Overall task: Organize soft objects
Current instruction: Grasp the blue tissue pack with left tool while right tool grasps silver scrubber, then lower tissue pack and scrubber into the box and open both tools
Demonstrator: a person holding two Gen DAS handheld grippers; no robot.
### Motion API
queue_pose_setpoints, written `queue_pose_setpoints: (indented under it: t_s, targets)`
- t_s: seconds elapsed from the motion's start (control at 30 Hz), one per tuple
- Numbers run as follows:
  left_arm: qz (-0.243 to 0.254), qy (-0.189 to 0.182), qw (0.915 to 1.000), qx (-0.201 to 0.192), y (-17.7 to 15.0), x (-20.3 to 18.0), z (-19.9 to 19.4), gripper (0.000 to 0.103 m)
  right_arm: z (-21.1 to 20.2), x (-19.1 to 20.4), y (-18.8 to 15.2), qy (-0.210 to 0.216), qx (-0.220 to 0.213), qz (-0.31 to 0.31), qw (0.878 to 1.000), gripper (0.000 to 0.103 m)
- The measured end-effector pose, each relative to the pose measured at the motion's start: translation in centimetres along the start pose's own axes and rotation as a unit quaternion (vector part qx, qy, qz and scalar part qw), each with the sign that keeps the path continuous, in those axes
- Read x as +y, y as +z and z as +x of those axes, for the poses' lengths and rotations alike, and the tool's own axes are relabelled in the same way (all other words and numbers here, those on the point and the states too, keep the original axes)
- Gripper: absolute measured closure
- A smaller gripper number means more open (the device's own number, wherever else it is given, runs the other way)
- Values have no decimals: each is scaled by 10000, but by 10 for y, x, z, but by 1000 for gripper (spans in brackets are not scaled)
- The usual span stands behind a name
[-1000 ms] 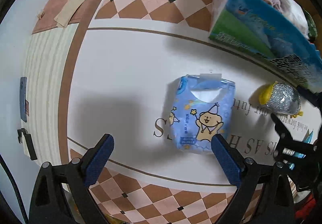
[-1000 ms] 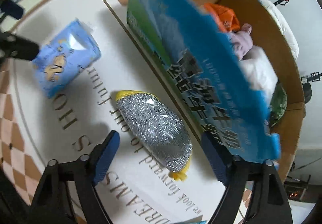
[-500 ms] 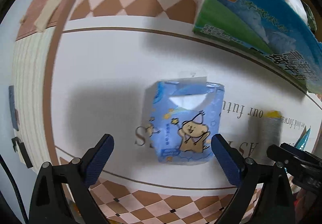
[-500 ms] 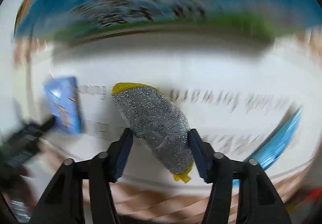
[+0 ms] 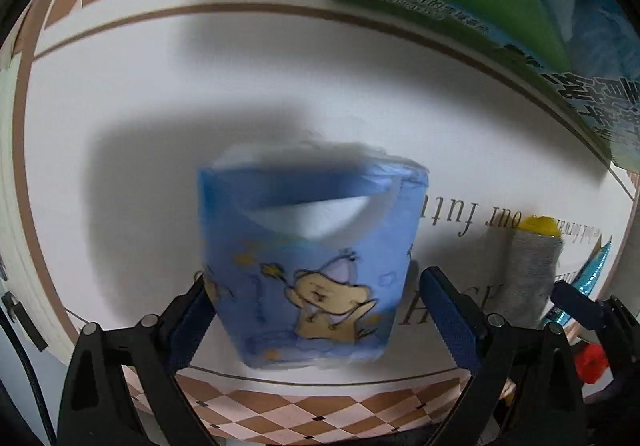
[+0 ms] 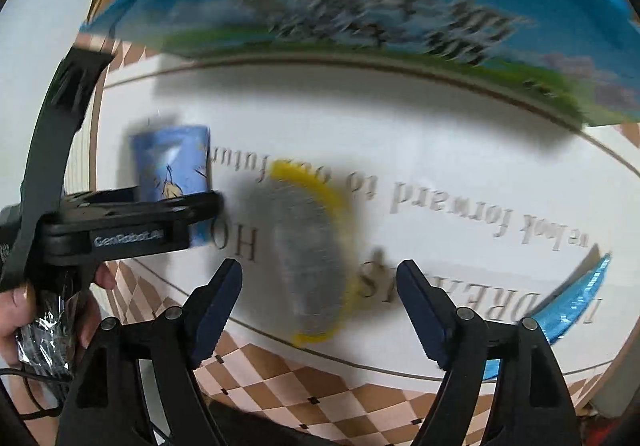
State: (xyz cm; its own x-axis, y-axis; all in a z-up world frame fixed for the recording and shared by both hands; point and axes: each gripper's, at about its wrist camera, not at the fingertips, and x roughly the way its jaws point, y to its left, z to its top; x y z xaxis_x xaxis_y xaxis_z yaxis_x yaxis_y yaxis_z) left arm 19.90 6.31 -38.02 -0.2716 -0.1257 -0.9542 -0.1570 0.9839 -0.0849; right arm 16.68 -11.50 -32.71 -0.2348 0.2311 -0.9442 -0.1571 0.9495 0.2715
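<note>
A blue tissue pack (image 5: 312, 266) printed with a cartoon bear is sitting low in the centre of the left wrist view, on a white tablecloth (image 5: 160, 105) lettered in brown. The left gripper (image 5: 312, 298) is straddling the pack, its blue pads (image 5: 452, 310) standing at either flank; the pack's left edge is meeting the left pad, while a sliver of cloth is showing beside the right one, so whether the jaws are pinching it cannot be told.

At the lower right of that view a silver scouring sponge (image 5: 528, 278) with a yellow edge is lying just beside the right gripper's black tip.

In the right wrist view the same sponge (image 6: 312, 246), blurred, is lying at lower centre, and the right gripper (image 6: 320, 298) is standing wide, its pads (image 6: 420, 310) clear of the sponge on both sides. The tissue pack (image 6: 172, 161) is showing at middle left behind the left gripper's black arm.

A cardboard box (image 6: 360, 5) with a blue and green printed side is filling the top of the frame, resting on the cloth beyond both soft items. A blue foil strip (image 6: 576, 306) is lying at the lower right.
</note>
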Motion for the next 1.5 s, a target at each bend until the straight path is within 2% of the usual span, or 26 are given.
queue_pose_setpoints:
  t_s: [0.17,0.23,0.3,0.37,0.4,0.53,0.67,0.8,0.97,1.03,1.1,1.17,1.2,1.33,1.5]
  targets:
    - [35,142,9999,-66,4,-12,0,6,20,1,3,-211,37,138,9997,21]
    - [28,321,9993,-162,5,-16,-3,17,28,-1,4,-295,72,228,9993,26]
    - [71,429,9987,-263,1,-17,-8,36,28,-7,1,-448,28,269,9986,48]
    - [66,429,9986,-287,-10,-20,-13,49,23,-9,-2,-496,-51,262,9984,50]
    - [55,438,9986,-297,-10,-21,-15,51,22,-10,-4,-488,-65,278,9984,51]
    - [42,344,9987,-379,-25,-37,-19,55,13,-6,-8,-481,-177,322,9982,53]
    - [186,173,9982,-552,-45,-58,-38,57,-10,-9,-15,-277,-309,358,9985,53]
    - [441,-46,9945,-948,-68,-80,-85,57,-47,-7,-25,-35,-525,276,9982,54]
    - [755,-368,9856,-1466,-71,-103,-159,56,-113,-8,-38,266,-954,206,9949,54]
    - [929,-550,9824,-1524,-47,-83,-196,56,-146,-6,-37,392,-1180,235,9920,54]
    - [1062,-629,9804,-1538,-31,-88,-215,56,-172,-7,-30,524,-1401,274,9884,54]
    - [1141,-590,9793,-1562,-19,-85,-221,56,-189,-4,-14,553,-1621,323,9847,54]
    - [1201,-550,9798,-1504,-2,-88,-225,56,-196,-6,-5,532,-1728,364,9828,54]
    - [1198,-483,9861,-1042,68,-84,-205,56,-195,-6,50,357,-1892,532,9799,54]
    - [1114,-248,9925,-449,124,-87,-172,56,-168,-18,109,243,-1601,707,9843,54]
